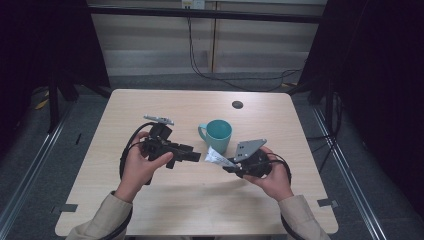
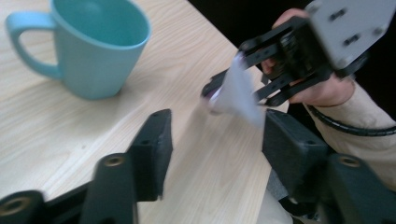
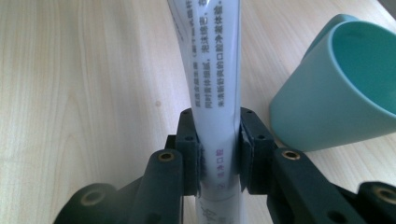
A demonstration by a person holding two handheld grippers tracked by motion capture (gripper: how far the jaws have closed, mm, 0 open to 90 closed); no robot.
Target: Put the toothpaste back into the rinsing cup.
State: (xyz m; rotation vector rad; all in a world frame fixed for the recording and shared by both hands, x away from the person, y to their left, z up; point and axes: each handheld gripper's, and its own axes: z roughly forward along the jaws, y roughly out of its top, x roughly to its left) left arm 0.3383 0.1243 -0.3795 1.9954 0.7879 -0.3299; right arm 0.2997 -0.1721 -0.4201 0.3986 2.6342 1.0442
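Near the middle of the desk stands a teal mug, upright, with its handle turned toward the person's left. Its inside shows plain teal in the high view and in both gripper views, with nothing seen in it.

Just in front of the mug, on the person's side, the right gripper holds a white tube printed with small dark text. In the right gripper view the two black jaws are pressed against the tube from both sides near its lower end, closed as far as the tube allows, and the tube runs straight up and away from the gripper over the wood, with the mug just beside it on that view's right. The tube is lifted off the desk; its free end points toward the left gripper and lies close to the mug's base without touching it, as far as the high view tells.

Left of the mug, the left gripper is held in the person's left hand, its jaws spread wide apart with nothing between them. In the left gripper view those jaws frame bare wood, the mug sits beyond them at upper left, and the right gripper with the blurred white tube comes in from the upper right.
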